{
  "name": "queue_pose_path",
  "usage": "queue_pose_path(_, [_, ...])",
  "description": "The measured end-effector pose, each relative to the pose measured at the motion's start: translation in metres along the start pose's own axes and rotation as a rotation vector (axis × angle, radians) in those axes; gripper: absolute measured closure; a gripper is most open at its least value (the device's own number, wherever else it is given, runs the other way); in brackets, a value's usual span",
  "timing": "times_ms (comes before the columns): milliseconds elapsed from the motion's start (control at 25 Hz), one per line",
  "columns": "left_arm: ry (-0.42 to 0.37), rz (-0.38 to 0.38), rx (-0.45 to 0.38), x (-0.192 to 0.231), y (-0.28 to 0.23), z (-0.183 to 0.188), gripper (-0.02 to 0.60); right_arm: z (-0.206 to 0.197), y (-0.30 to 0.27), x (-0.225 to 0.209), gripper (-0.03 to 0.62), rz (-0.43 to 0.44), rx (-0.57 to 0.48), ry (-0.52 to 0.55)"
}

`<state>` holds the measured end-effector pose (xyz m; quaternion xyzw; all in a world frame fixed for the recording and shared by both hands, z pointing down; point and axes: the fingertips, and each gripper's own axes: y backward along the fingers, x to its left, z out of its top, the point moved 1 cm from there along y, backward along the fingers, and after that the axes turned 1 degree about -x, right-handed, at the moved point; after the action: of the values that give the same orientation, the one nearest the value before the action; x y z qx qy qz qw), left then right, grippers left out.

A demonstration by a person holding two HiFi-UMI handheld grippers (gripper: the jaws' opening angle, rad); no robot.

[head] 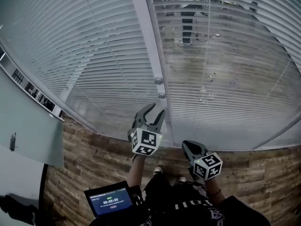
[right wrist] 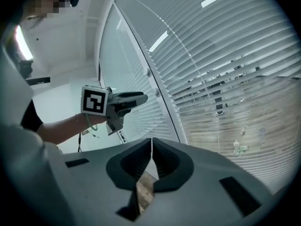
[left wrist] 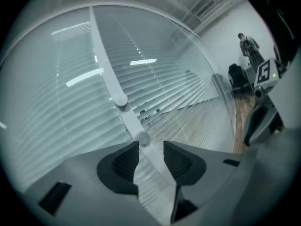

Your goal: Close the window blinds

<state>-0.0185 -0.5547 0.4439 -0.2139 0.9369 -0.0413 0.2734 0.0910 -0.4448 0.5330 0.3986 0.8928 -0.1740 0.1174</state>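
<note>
White slat blinds [head: 84, 55] hang behind glass on both sides of a pale upright frame post [head: 143, 27]. The left pane's slats look flat and opaque; through the right pane's slats [head: 225, 69] a wood floor shows. Two round knobs [head: 158, 80] [head: 162, 95] sit on the post. My left gripper [head: 153, 111] is open just below the lower knob [left wrist: 142, 137], the post running between its jaws, nothing pinched. My right gripper [head: 189, 147] hangs lower to the right, shut and empty [right wrist: 151, 142]. The left gripper [right wrist: 136, 98] also shows in the right gripper view.
A small screen with a timer [head: 109, 200] sits at my waist. A white panel [head: 28, 135] stands at the left over the wood floor [head: 89, 159]. A person [left wrist: 248, 46] stands far off on the right.
</note>
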Motion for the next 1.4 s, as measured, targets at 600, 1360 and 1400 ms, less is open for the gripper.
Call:
queue_pose_path(600, [-0.015, 0.09, 0.01, 0.016, -0.075, 0.003, 0.451, 0.003, -0.013, -0.038, 0.574, -0.04, -0.005, -0.026])
queue_pose_path(1360, [-0.617, 0.101, 0.111, -0.006, -0.069, 0.015, 0.451, -0.012, 0.012, -0.03, 0.574, -0.03, 0.025, -0.017])
queue_pose_path(1400, [-0.603, 0.104, 0.108, -0.002, -0.071, 0.014, 0.451, -0.01, 0.01, -0.029, 0.574, -0.027, 0.026, -0.019])
